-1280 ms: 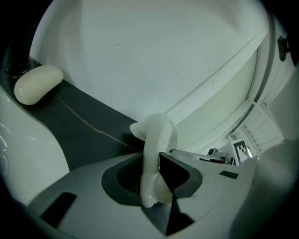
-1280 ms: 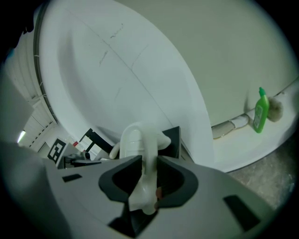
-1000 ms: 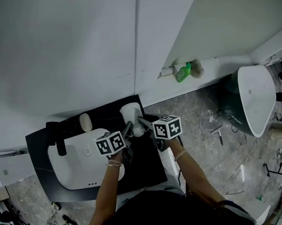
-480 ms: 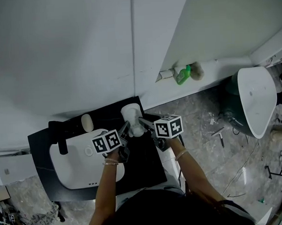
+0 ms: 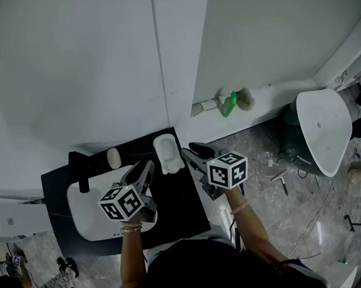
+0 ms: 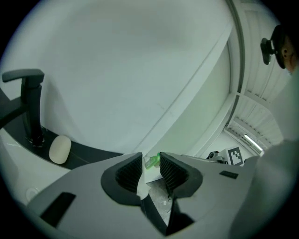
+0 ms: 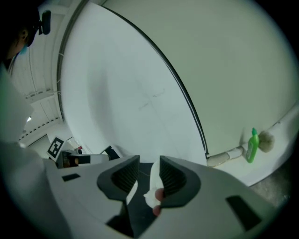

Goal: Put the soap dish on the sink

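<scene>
The head view hangs high above the black counter (image 5: 178,201) and looks steeply down; the wall (image 5: 75,67) fills its 12 o'clock half. The left gripper view sits low and close behind the left gripper (image 6: 150,164) and faces that wall, with the faucet (image 6: 29,105) at 9 o'clock. The right gripper view rides just behind the right gripper (image 7: 149,173), turned to the same wall. All three views share the green bottle (image 5: 229,103). It is far off at 2 o'clock from above. The left gripper view has the green bottle (image 6: 152,162) at 6 o'clock, the right has the green bottle (image 7: 252,145) near 4 o'clock.
</scene>
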Action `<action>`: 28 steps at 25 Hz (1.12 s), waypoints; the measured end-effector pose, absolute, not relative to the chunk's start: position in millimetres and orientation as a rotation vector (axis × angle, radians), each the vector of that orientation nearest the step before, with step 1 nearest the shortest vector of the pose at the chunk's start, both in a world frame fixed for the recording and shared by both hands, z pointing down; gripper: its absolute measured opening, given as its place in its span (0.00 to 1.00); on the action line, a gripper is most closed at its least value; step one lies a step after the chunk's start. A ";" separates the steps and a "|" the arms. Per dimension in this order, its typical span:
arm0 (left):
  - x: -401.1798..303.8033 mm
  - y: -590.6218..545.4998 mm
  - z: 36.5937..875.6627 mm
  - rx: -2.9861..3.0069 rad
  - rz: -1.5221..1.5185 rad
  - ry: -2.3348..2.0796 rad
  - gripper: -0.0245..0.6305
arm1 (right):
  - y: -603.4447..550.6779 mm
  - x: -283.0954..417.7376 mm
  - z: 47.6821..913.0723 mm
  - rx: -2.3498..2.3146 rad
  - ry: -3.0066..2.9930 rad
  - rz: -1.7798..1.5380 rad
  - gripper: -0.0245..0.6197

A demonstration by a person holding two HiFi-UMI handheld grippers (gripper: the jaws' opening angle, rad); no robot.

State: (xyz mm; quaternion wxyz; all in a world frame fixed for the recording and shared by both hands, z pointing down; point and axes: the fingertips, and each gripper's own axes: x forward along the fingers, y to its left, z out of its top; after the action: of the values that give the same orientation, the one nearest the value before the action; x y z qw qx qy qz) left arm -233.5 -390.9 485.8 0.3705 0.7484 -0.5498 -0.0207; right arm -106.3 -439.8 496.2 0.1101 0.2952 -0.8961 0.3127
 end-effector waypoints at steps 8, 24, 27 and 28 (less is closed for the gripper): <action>-198.6 -325.9 415.4 2.057 -0.176 -1.396 0.22 | -372.0 -81.3 435.3 0.861 -2.734 0.907 0.16; -164.5 -246.6 410.6 1.983 -0.192 -1.424 0.04 | -289.8 -49.5 410.4 0.907 -2.733 0.855 0.07; -161.0 -244.2 408.9 1.981 -0.201 -1.421 0.04 | -283.6 -52.4 408.5 0.885 -2.742 0.860 0.07; -160.7 -243.5 409.1 1.980 -0.202 -1.421 0.04 | -282.7 -53.0 408.4 0.883 -2.743 0.857 0.07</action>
State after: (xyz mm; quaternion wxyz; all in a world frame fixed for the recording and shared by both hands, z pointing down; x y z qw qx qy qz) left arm -160.7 -243.5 409.1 0.3411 0.7612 -0.5461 -0.0776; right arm -53.0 -282.7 408.4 0.0673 0.2931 -0.9103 0.2844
